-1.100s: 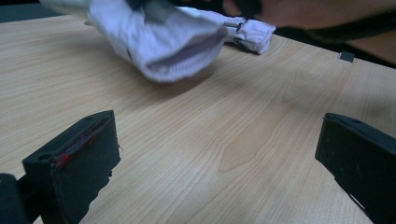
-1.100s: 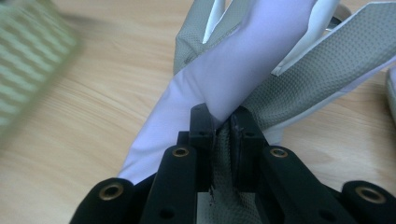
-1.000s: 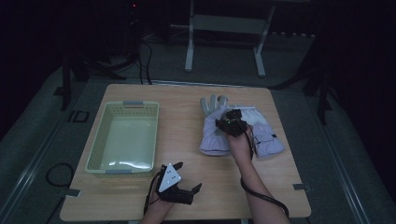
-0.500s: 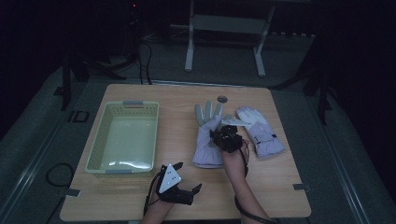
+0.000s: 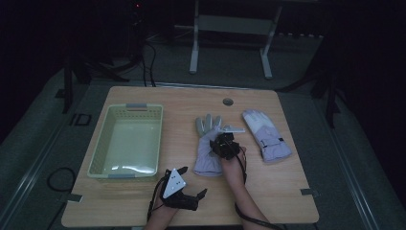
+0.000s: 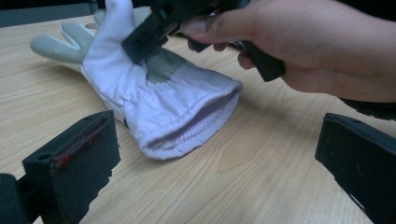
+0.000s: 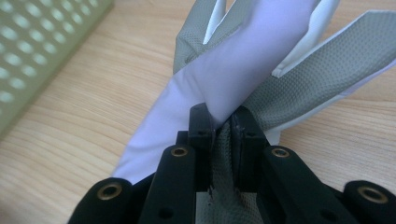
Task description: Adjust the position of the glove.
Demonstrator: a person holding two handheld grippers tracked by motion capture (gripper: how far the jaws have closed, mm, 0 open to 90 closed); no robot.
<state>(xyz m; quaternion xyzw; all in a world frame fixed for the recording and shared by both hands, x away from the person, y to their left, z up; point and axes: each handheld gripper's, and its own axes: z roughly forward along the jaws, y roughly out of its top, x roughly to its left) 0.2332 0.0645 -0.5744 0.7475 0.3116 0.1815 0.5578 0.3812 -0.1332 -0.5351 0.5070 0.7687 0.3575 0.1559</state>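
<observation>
Right hand-held gripper: jaws pressed nearly together, pinching a fold of the near glove's fabric; in the high view it sits over the middle of that glove.
Left hand-held gripper: low at the front edge of the worktop, jaws spread wide with nothing between them; its own view shows the two black jaws far apart at the bottom corners.
Near glove: white and grey, lying flat near the centre of the worktop, fingers pointing away from the person, cuff towards them; in the left gripper view its open cuff faces the camera, and the glove rests on the wood.
Right hand: wrapped round the right gripper's black body, just above the glove's palm.
Second glove: same colours, lying flat to the right of the first, apart from it.
Basket: pale green, perforated sides, on the left half of the worktop, well apart from both gloves.
Worktop: light wood, with a small round hole near the far edge.
</observation>
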